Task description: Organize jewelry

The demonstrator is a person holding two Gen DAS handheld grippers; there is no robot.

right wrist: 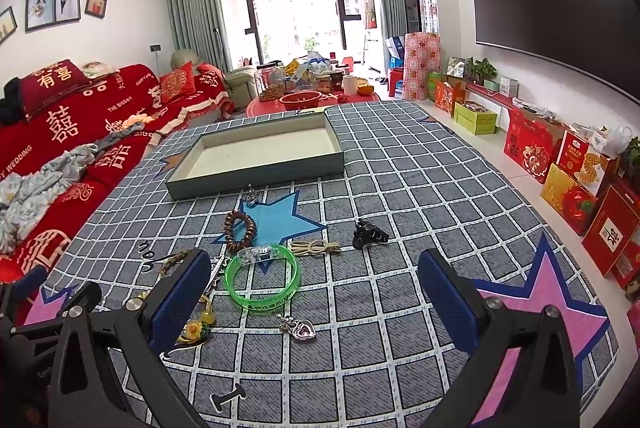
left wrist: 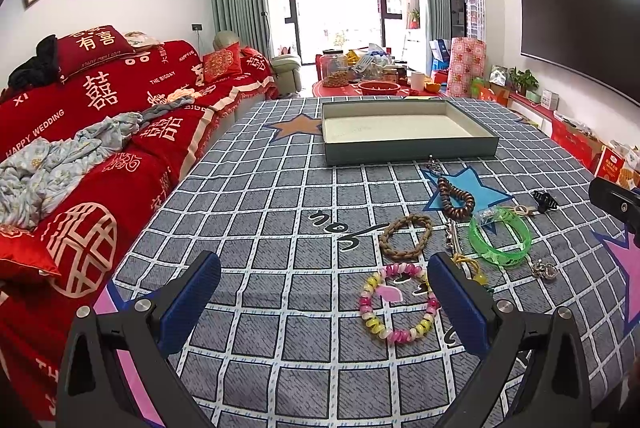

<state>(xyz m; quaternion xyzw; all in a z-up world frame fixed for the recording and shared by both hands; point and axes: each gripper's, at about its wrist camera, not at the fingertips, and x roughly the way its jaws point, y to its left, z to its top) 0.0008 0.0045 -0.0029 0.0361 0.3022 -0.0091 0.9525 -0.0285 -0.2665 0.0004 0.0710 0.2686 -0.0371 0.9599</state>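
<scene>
- Both tools are hovering above the checked cloth (left wrist: 280, 212) covering the bench, and nothing is being gripped: the left gripper (left wrist: 324, 292) is holding its jaws spread wide over bare cloth, and the right gripper (right wrist: 312, 292) is likewise standing wide apart and empty.
- The jewelry is lying loose on the cloth, well short of the empty tray (left wrist: 404, 148) waiting at the far side; not one piece is sitting in it yet.
- The pink-and-yellow coil bracelet (left wrist: 396, 302) is resting right against the left tool's right-hand finger, so a careless close is likely to nudge it sideways rather than catch it.
- The green bangle (right wrist: 262, 278) is looking smooth and stiff; I am guessing a pinch on its rim could make it squirt out or flip.
- The silver hair clip (left wrist: 452, 238) and the flower charm (right wrist: 195, 330) are crowding beside the bangle and partly hiding behind the right tool's left finger, so a grab there is risking two pieces at once, or a snag.
- The heart pendant (right wrist: 302, 328) is lying flat and small, and closing on it is probably bunching the cloth instead.
- The brown coil bracelet (right wrist: 240, 228), braided bracelet (left wrist: 406, 236) and black claw clip (right wrist: 369, 233) are sitting apart, looking easier.
- The two tools are working close together, so they are risking a bump.
</scene>
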